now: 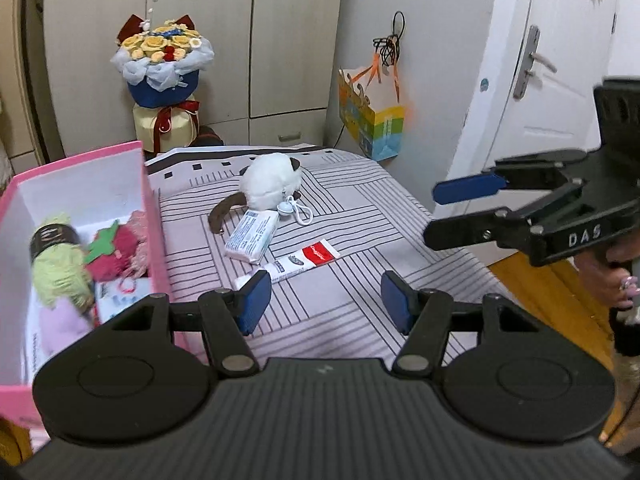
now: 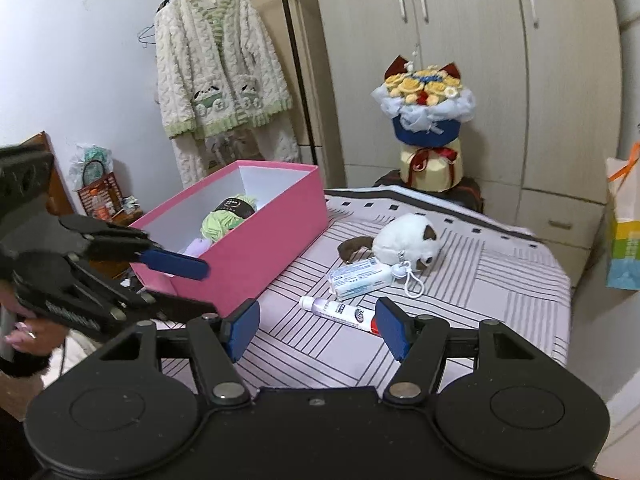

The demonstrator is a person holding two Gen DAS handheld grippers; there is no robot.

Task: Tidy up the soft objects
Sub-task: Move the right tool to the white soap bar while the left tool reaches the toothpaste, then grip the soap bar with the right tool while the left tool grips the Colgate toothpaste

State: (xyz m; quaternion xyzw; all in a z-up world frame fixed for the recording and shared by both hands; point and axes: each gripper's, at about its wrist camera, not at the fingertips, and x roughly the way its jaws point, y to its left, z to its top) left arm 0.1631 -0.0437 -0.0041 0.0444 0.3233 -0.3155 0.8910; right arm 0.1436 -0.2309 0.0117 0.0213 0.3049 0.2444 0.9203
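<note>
Across the centre of the striped bed [image 1: 360,208] lie a white plush cat [image 1: 270,186], a tissue pack [image 1: 252,236] and a tube [image 1: 304,262]. At left, the pink box [image 1: 154,216] holds green yarn [image 1: 60,272]. Left claw [image 1: 326,300] and right claw [image 2: 316,328] hover released, empty.

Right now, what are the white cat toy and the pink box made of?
The white cat toy looks like soft plush: its surface is fuzzy, with brown ears and tail. The pink box seems to be stiff matte cardboard: flat straight walls, white inside.
</note>
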